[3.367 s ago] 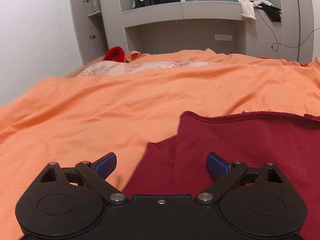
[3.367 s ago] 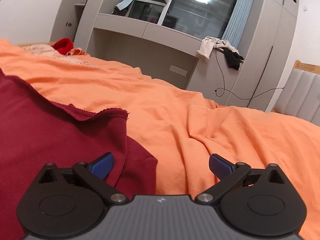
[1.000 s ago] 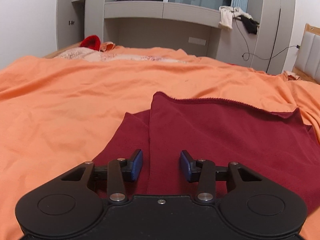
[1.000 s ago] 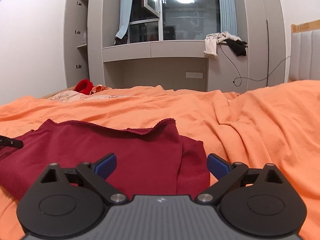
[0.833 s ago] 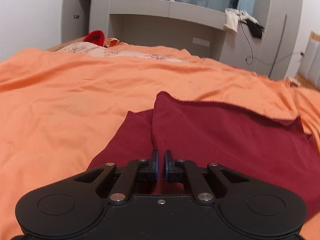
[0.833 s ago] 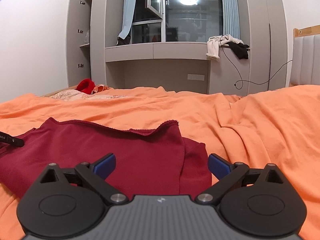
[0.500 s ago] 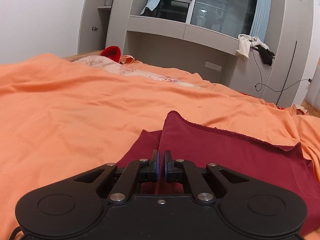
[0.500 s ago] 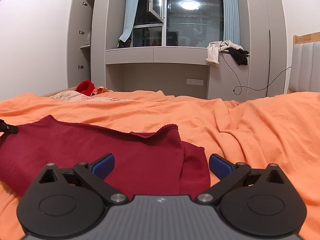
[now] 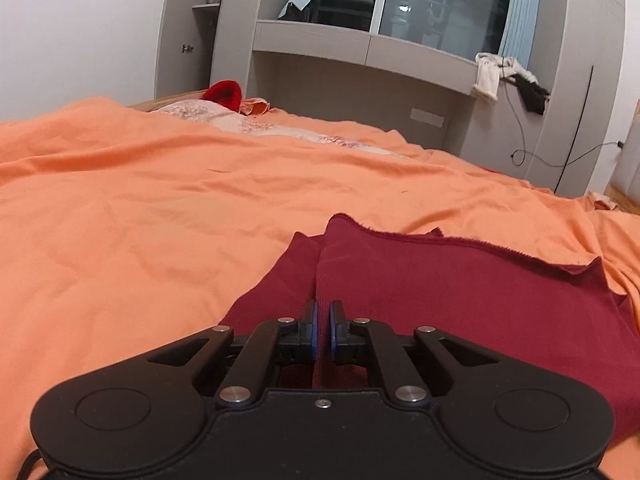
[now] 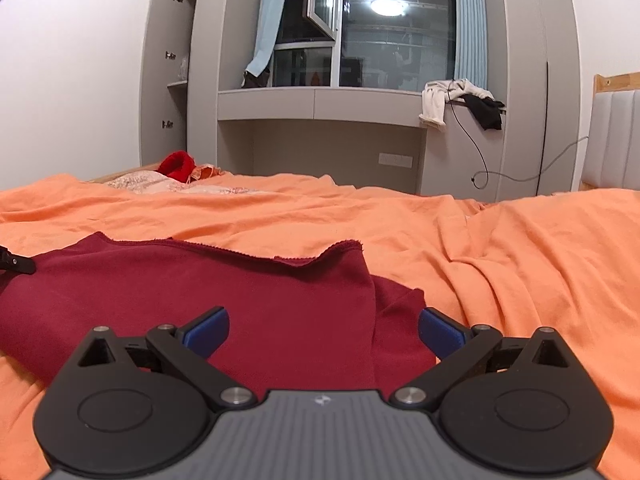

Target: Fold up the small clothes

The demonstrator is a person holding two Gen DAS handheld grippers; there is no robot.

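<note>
A dark red garment (image 9: pixel 460 280) lies partly folded on the orange bedspread (image 9: pixel 140 220). My left gripper (image 9: pixel 322 328) is shut on a fold at the garment's left near edge. In the right wrist view the same garment (image 10: pixel 240 292) spreads to the left and centre. My right gripper (image 10: pixel 324 330) is open and empty, low over the garment's right near part, with one blue pad over the cloth and the other near its right edge. A tip of the left gripper (image 10: pixel 18 264) shows at the far left of that view.
The orange bedspread (image 10: pixel 500 248) has wrinkles and a raised fold on the right. A red item (image 9: pixel 224 94) and a patterned cloth (image 9: pixel 192 114) lie at the bed's far end. Grey cabinets and a ledge with hanging clothes (image 10: pixel 460 104) stand behind.
My left gripper closed on the garment's fold about a second ago and has stayed shut, lifting slightly. My right gripper stayed open and barely moved.
</note>
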